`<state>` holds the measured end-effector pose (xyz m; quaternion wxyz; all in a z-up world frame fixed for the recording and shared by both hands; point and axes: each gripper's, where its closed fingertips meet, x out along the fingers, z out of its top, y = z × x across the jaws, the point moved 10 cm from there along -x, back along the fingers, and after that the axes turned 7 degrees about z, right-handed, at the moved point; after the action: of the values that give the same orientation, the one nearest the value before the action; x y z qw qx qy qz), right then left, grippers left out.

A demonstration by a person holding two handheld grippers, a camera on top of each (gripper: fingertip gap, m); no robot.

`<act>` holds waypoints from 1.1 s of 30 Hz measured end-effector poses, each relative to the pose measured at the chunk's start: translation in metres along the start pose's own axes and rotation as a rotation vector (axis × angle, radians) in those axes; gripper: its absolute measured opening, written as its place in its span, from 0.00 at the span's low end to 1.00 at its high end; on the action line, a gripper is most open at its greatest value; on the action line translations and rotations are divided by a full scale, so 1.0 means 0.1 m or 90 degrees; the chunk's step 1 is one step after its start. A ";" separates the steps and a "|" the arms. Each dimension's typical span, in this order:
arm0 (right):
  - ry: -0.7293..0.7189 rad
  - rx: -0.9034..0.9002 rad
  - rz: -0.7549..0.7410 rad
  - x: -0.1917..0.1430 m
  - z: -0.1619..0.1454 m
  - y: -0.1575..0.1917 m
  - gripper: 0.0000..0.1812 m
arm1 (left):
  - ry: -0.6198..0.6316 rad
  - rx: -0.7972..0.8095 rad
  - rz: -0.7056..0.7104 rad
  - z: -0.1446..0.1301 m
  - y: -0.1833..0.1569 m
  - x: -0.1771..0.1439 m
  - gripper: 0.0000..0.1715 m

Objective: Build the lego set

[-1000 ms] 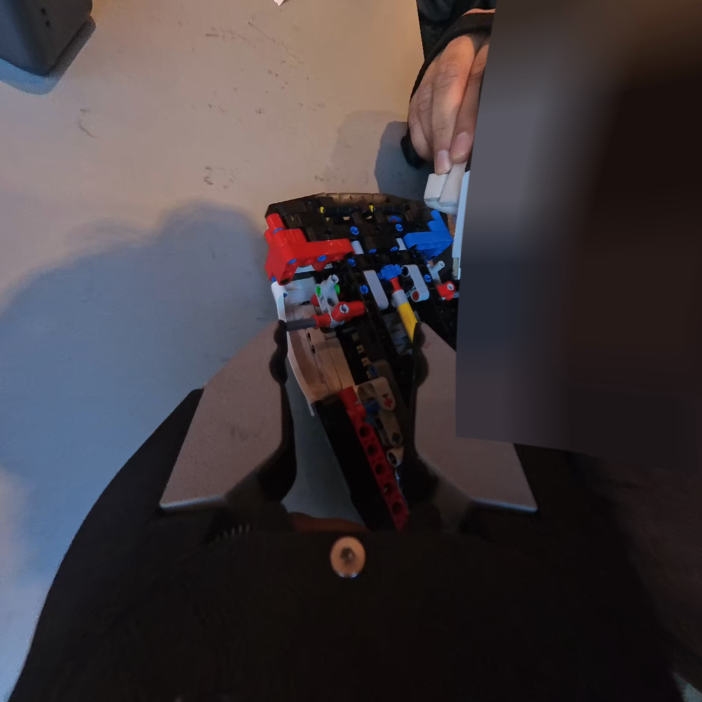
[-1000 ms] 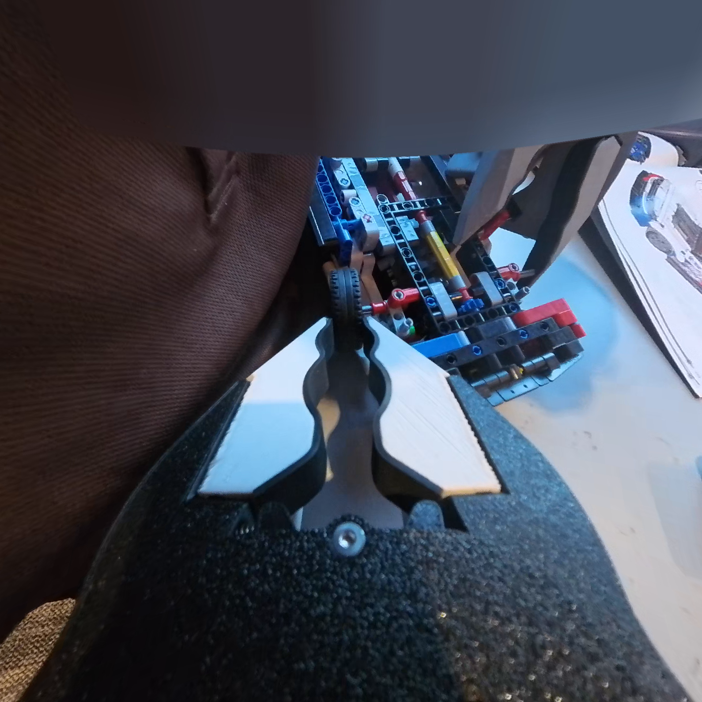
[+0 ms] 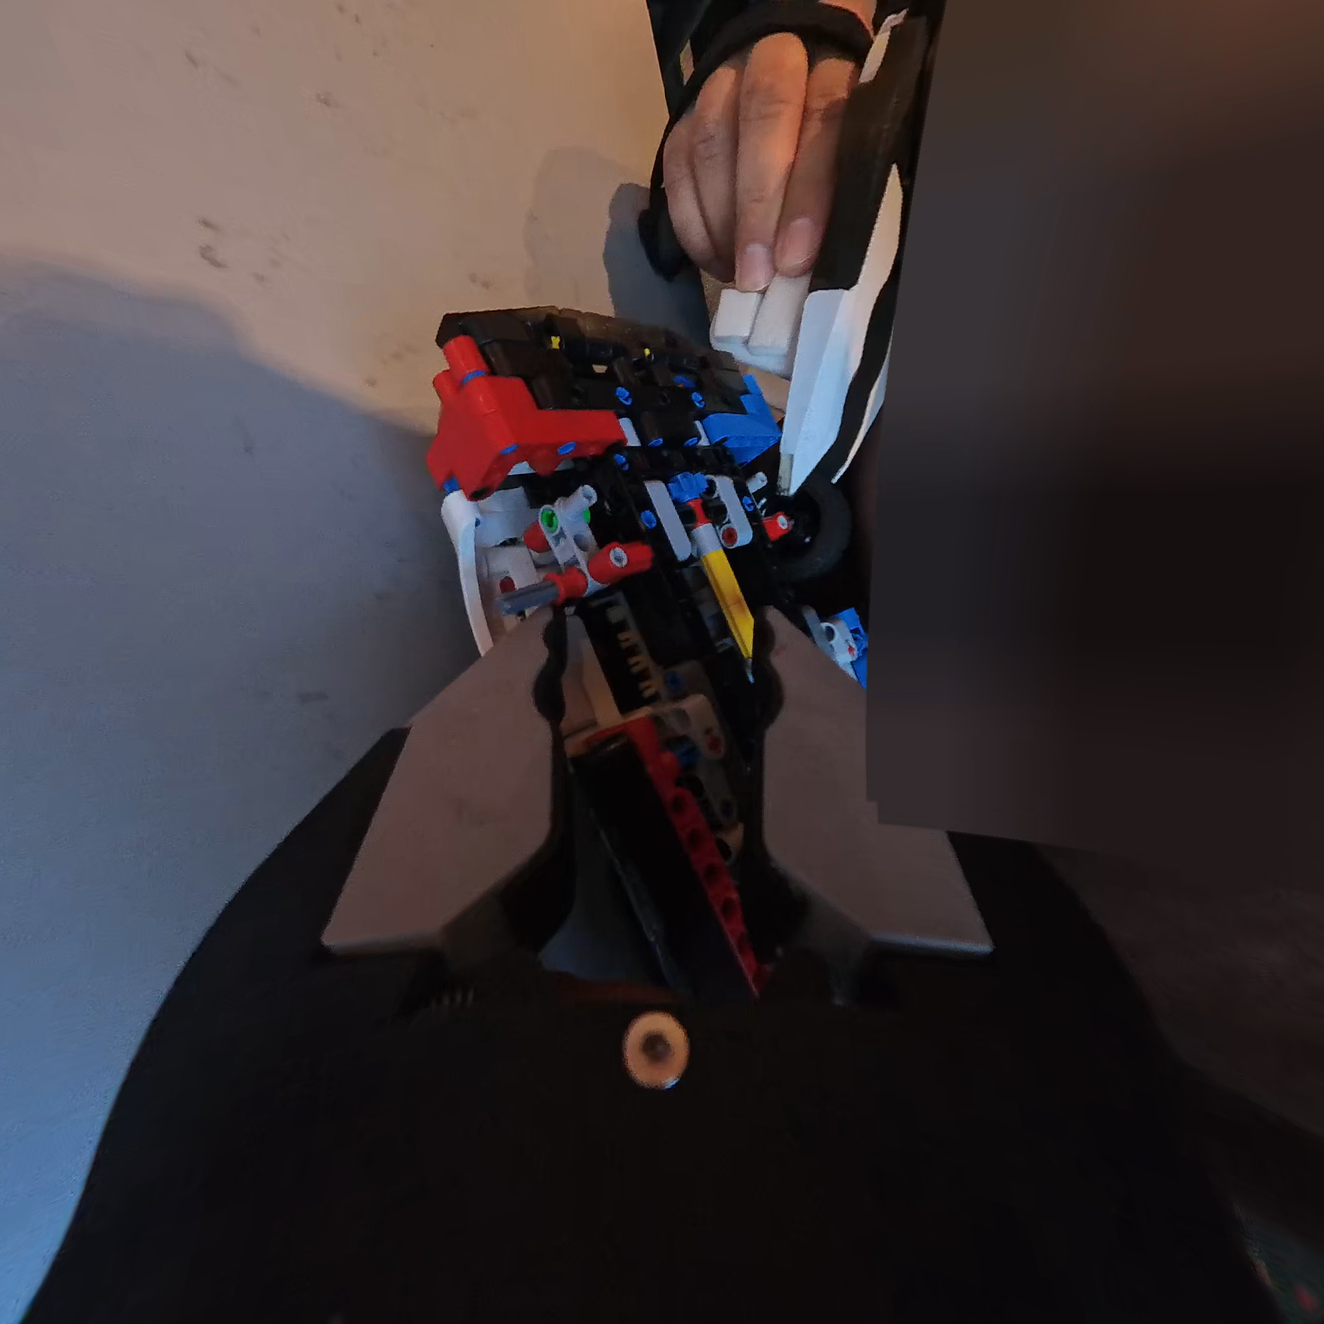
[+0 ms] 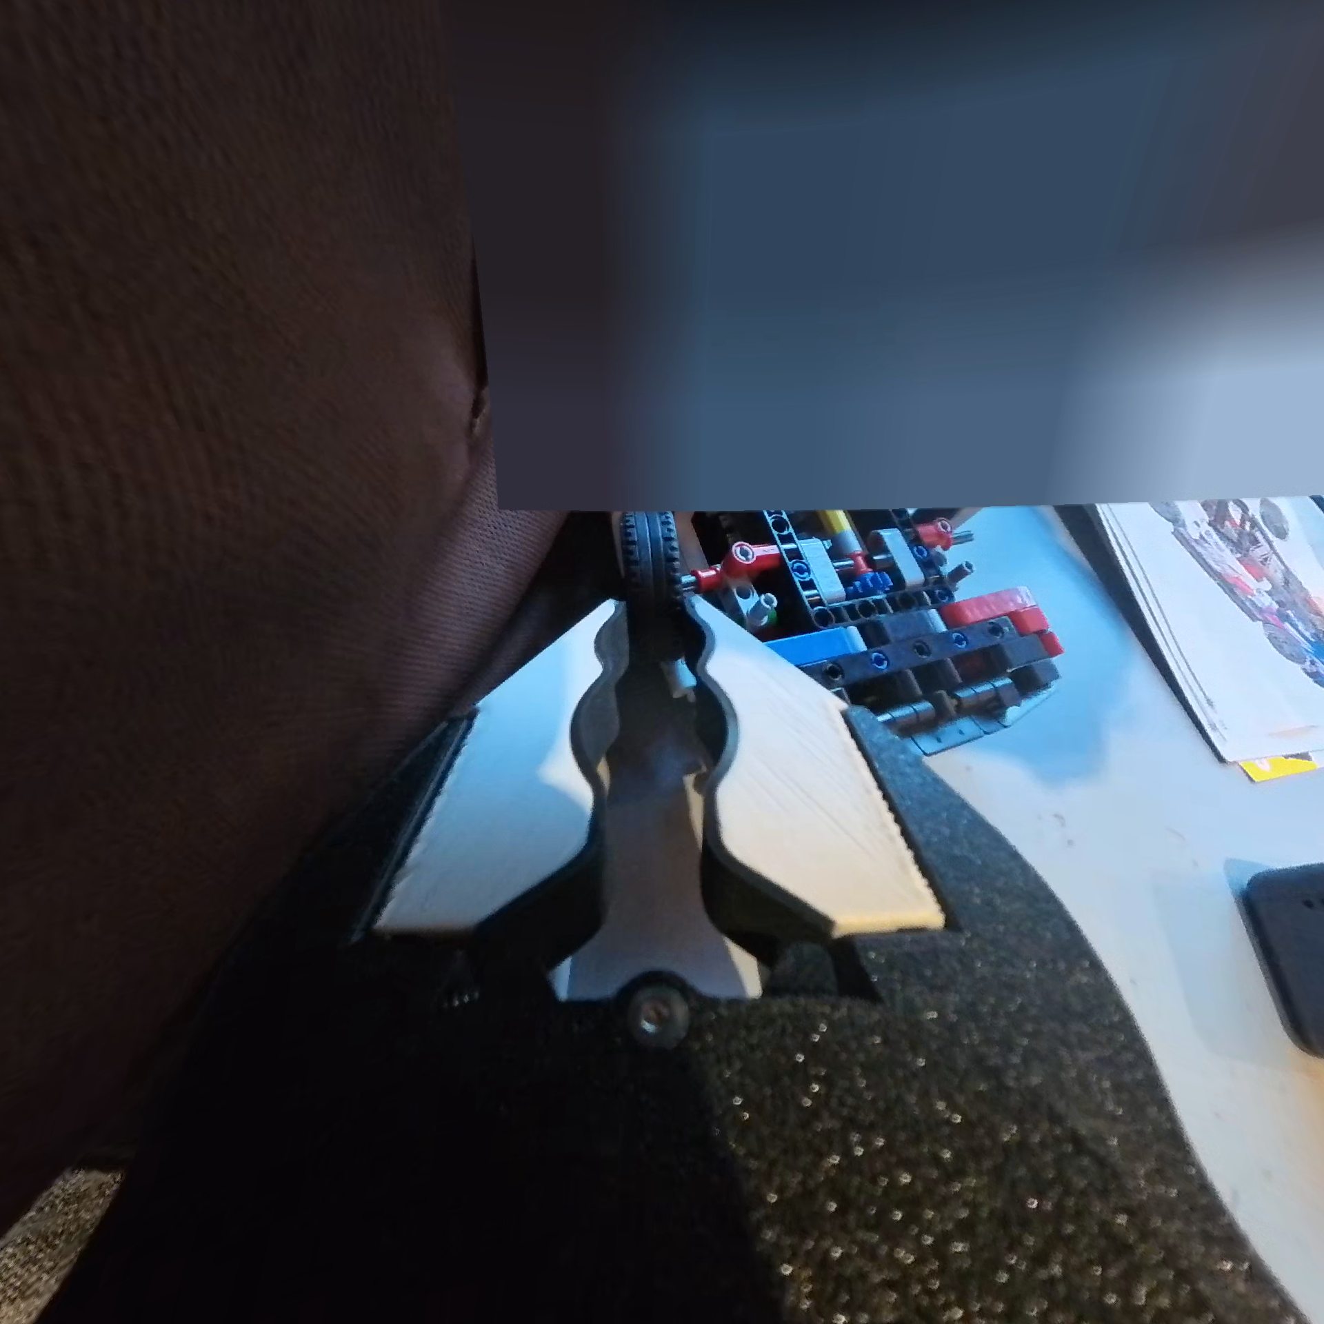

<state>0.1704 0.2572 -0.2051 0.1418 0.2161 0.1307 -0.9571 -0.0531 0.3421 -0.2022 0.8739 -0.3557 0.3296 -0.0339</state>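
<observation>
My left gripper point(image 3: 659, 645) is shut on the lego car chassis point(image 3: 609, 444), a black frame with red, blue, white and yellow parts, and holds it tilted above the table. My right gripper point(image 4: 655, 620) is shut on a small black wheel point(image 4: 650, 566). The wheel sits against a red-tipped axle on the side of the chassis point(image 4: 895, 645). In the left wrist view the wheel point(image 3: 824, 534) shows at the chassis's right side, under the right gripper's white fingers point(image 3: 838, 372) and the person's hand point(image 3: 745, 157).
The pale table point(image 4: 1075, 824) lies below. An instruction booklet point(image 4: 1218, 623) lies at the right, with a dark box point(image 4: 1289, 953) nearer. The person's brown clothing point(image 4: 215, 430) fills the left of the right wrist view.
The right gripper has brought the wheel in against the chassis side, so it now shows in the left wrist view. The chassis has tilted a little in the left gripper.
</observation>
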 end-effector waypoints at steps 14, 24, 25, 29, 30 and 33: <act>0.035 0.004 0.002 0.01 0.03 0.01 0.06 | 0.000 0.010 -0.004 0.01 -0.04 -0.01 0.21; 0.088 -0.012 0.022 0.02 0.11 -0.01 0.06 | 0.009 0.041 0.003 0.02 -0.06 -0.01 0.22; 0.094 -0.008 0.028 0.03 0.12 -0.02 0.05 | 0.009 0.042 0.002 0.02 -0.06 0.00 0.23; 0.110 0.032 0.062 0.04 0.15 -0.09 0.06 | 0.006 0.044 -0.006 0.01 -0.05 0.00 0.24; 0.118 0.054 0.076 0.04 0.16 -0.11 0.06 | 0.006 0.045 -0.005 0.01 -0.06 0.00 0.24; 0.138 0.110 0.108 0.05 0.19 -0.20 0.06 | 0.009 0.055 0.017 0.01 -0.07 -0.02 0.25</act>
<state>0.1521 0.2690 -0.1871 0.1879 0.3394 0.0440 -0.9206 -0.0531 0.3375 -0.1960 0.8864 -0.3130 0.3388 -0.0389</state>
